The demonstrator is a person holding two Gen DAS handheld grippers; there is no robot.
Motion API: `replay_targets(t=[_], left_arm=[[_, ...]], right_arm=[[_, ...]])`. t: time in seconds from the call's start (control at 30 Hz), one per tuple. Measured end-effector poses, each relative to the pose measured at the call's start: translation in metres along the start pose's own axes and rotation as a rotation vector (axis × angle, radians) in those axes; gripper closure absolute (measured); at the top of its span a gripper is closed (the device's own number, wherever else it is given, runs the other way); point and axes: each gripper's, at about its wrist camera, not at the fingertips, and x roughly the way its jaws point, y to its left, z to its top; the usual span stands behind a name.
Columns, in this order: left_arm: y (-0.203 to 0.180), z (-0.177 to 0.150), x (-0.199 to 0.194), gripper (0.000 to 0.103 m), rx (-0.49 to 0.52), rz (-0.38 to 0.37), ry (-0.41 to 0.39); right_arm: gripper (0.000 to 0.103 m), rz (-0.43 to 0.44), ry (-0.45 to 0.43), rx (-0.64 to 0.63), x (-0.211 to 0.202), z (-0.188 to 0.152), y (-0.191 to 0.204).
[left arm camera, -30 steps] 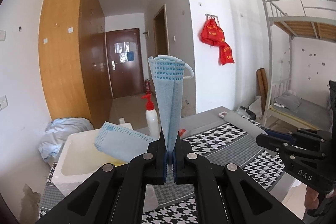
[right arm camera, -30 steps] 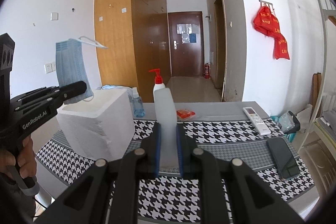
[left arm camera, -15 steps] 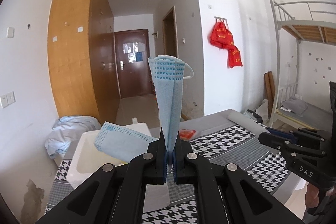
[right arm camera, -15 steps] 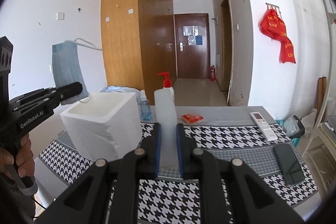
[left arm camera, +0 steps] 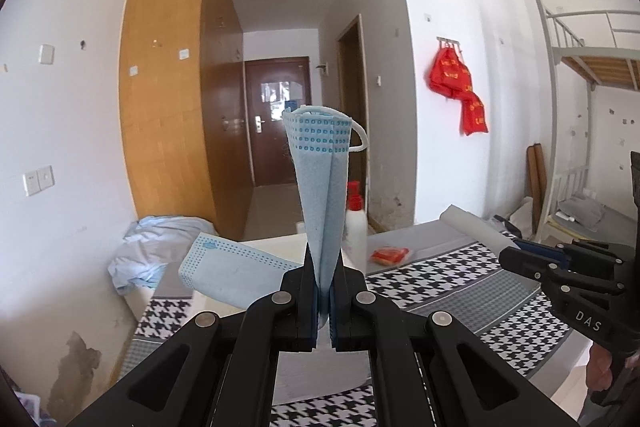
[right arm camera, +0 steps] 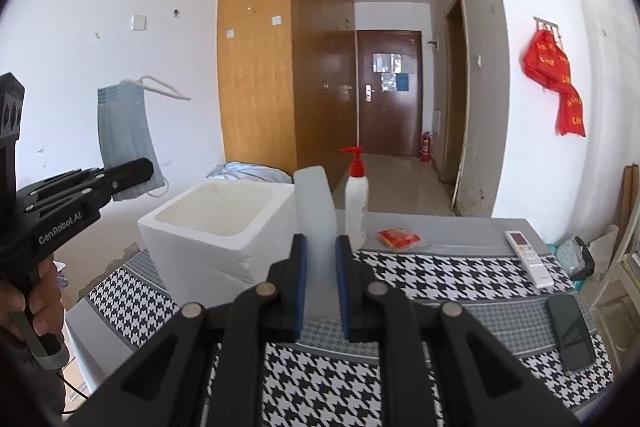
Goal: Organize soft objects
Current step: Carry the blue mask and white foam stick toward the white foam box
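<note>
Left wrist view: left gripper [left arm camera: 323, 277] clenches a folded pale-blue pleated face mask [left arm camera: 322, 187] upright above its jaws; the limp fabric could slip out before reaching the white foam box [right arm camera: 224, 227] just ahead. Right gripper [right arm camera: 320, 259] grasps a translucent white plastic bottle [right arm camera: 316, 211].

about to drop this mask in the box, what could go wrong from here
1. The left tongs pinch only the bottom edge of the blue mask, so the tall loose part could flop or catch on the white foam box rim.
2. The ear loop hangs free and may snag.
3. The right tongs hold a white plastic piece close to the pump bottle, which could get knocked over.
</note>
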Motion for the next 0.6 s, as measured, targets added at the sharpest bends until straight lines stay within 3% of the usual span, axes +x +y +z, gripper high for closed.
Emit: replay_targets(t=[0.6], left_arm=[[0.041, -0.006, -0.013, 0.1, -0.048, 0.114, 0.003]], right_arm=[[0.086, 0.085, -0.002, -0.035, 0.016, 0.009, 0.03]])
